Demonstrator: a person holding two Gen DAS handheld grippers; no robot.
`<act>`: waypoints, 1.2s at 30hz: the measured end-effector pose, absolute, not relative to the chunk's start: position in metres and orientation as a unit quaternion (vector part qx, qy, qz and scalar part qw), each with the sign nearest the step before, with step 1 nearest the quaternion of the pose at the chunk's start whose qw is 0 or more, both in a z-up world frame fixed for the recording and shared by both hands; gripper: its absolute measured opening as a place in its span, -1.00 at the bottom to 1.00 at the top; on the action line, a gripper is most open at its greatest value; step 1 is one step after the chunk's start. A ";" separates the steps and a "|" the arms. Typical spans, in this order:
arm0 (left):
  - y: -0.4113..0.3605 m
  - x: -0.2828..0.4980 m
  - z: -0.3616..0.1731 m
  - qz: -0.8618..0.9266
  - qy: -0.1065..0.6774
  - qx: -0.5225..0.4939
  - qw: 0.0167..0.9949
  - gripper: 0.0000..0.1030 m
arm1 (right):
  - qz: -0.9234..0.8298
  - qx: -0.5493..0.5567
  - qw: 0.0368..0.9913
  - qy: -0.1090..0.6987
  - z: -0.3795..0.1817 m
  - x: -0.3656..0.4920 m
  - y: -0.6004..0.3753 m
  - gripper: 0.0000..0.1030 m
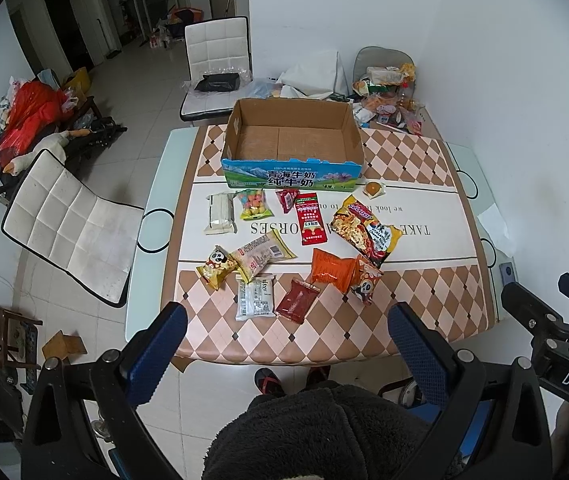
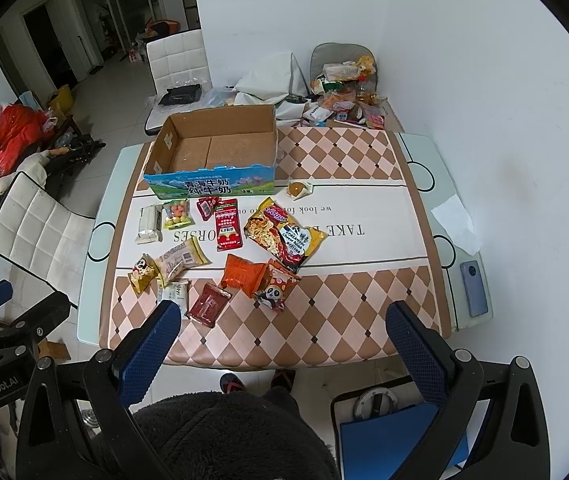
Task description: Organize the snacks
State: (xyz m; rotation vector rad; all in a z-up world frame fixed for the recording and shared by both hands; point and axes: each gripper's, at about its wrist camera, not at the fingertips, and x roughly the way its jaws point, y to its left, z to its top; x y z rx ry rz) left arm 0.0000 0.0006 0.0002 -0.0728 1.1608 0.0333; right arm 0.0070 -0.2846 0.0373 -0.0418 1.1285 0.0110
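Observation:
An empty cardboard box (image 1: pixel 292 140) with a blue printed front stands at the table's middle back; it also shows in the right wrist view (image 2: pixel 216 152). Several snack packets lie in front of it: a yellow noodle pack (image 1: pixel 364 230), a red sachet (image 1: pixel 311 218), an orange pack (image 1: pixel 330 270), a dark red packet (image 1: pixel 296 300), a white packet (image 1: pixel 255 298), a panda bag (image 1: pixel 216 266). My left gripper (image 1: pixel 288 336) is open and empty, held above the table's near edge. My right gripper (image 2: pixel 284 332) is open and empty, likewise above the near edge.
A heap of other snacks (image 1: pixel 388 96) sits at the table's far right corner. White chairs stand at the left (image 1: pixel 68 224) and behind (image 1: pixel 216 64). A phone (image 2: pixel 473 288) and a paper (image 2: pixel 456 224) lie at the right edge. A wall is to the right.

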 end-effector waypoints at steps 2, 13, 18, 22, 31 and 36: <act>0.001 0.000 0.000 0.015 0.548 -0.034 0.835 0.99 | 0.005 -0.019 0.845 0.534 0.039 0.008 -0.283 1.00; 0.002 0.018 0.005 0.015 0.546 -0.036 0.837 0.99 | 0.005 -0.020 0.845 0.534 0.039 0.009 -0.284 1.00; 0.001 0.031 0.018 0.014 0.544 -0.034 0.838 0.99 | 0.005 -0.020 0.847 0.531 0.043 0.014 -0.283 1.00; -0.003 0.033 0.024 0.014 0.540 -0.035 0.841 0.99 | 0.006 -0.018 0.849 0.527 0.048 0.018 -0.285 1.00; 0.003 0.044 0.014 0.040 0.522 -0.037 0.851 0.99 | 0.012 -0.002 0.848 0.530 0.038 0.021 -0.292 1.00; 0.023 0.066 -0.031 0.072 0.536 -0.046 0.840 0.99 | 0.010 -0.004 0.833 0.553 -0.011 0.050 -0.287 1.00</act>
